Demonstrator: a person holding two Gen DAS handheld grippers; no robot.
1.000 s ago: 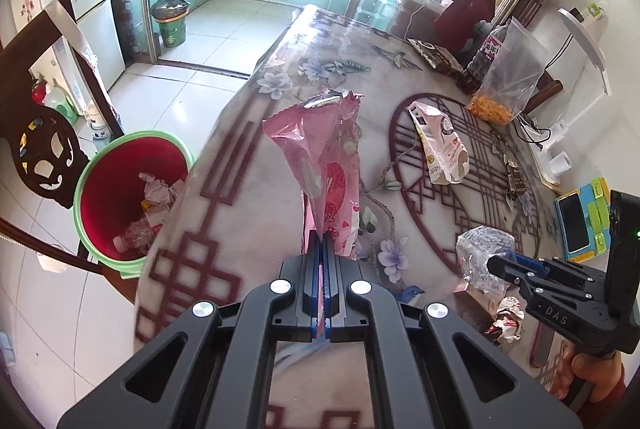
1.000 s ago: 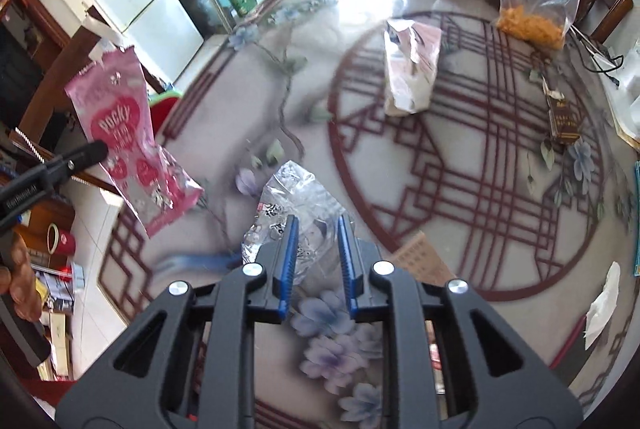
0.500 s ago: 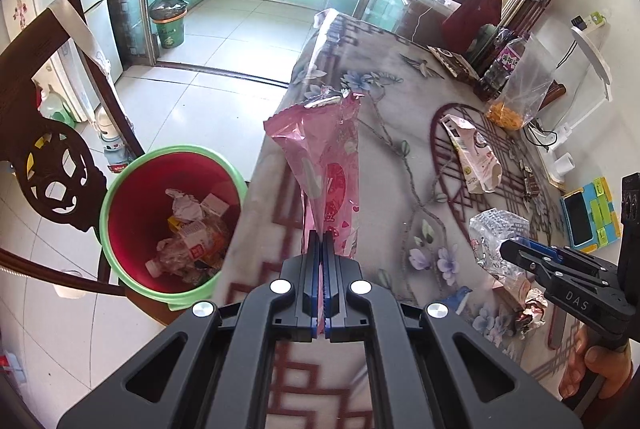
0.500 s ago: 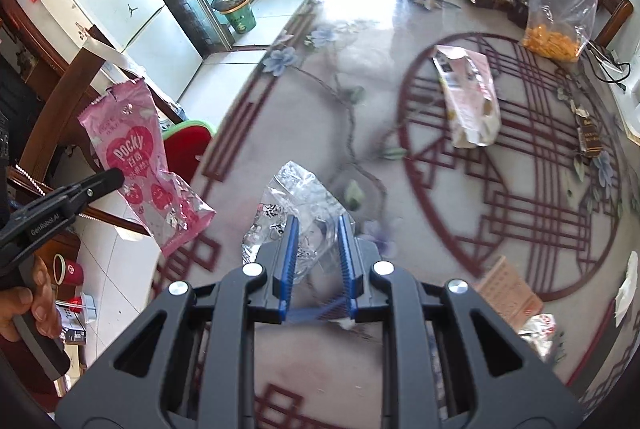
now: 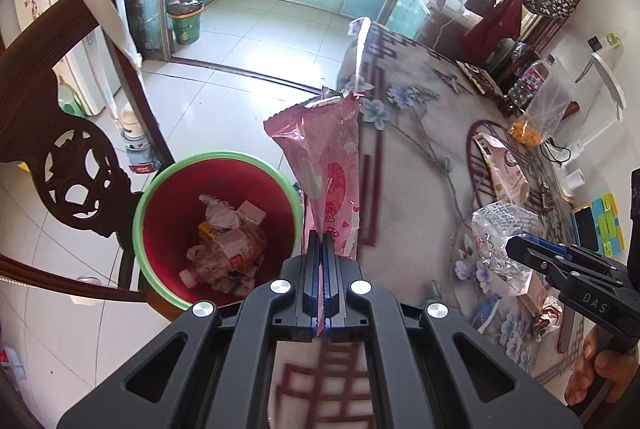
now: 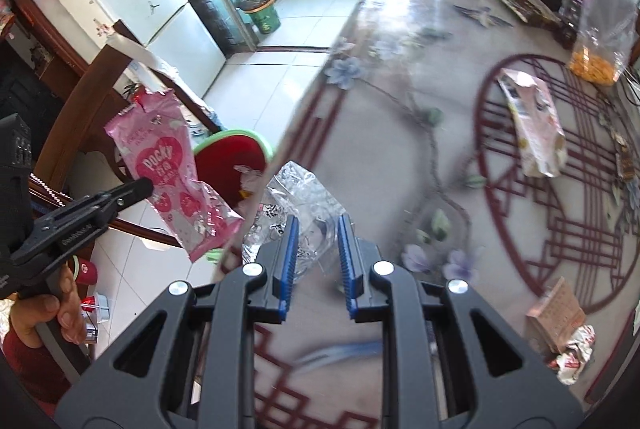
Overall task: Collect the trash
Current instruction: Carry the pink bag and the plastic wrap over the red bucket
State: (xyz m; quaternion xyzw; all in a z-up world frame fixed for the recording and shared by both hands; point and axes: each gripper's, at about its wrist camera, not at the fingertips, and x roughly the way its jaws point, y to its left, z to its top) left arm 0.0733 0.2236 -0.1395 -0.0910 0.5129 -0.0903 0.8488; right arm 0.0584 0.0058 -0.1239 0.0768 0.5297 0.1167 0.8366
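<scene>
- Both claws have slid sideways toward the table edge since the earlier frames, so the bin (image 5: 218,225) now fills far more of the left wrist view, and the pink wrapper (image 5: 326,173) hangs at the table's edge beside it instead of over the middle of the table (image 5: 416,157).
- Far left in the left wrist view, a dark carved chair (image 5: 76,165) stands on the tiled floor, touching or just beside the bin; I cannot tell which.
- The bin, red inside with a green rim, holds crumpled paper and plastic scraps.
- The left claw (image 5: 322,249) is pressed together on the pink wrapper's lower end; the wrapper stands up and away from the fingertips, just right of the bin's rim.
- In the right wrist view the same wrapper (image 6: 172,177) hangs from the left claw (image 6: 142,186), in front of the bin (image 6: 228,153).
- Right of it, the right claw (image 6: 316,229) is clamped on a crumpled clear wrapper (image 6: 298,201), its blue pads (image 6: 290,253) partly apart with the plastic bunched between them, above the table edge.
- From the left wrist view that clear wrapper (image 5: 500,233) sticks out past the right claw (image 5: 516,247), held by a hand (image 5: 596,369).
- Further right on the table lie a flat pale packet (image 6: 534,129) and a clear bag of orange snacks (image 6: 600,41), both well apart from either claw.
</scene>
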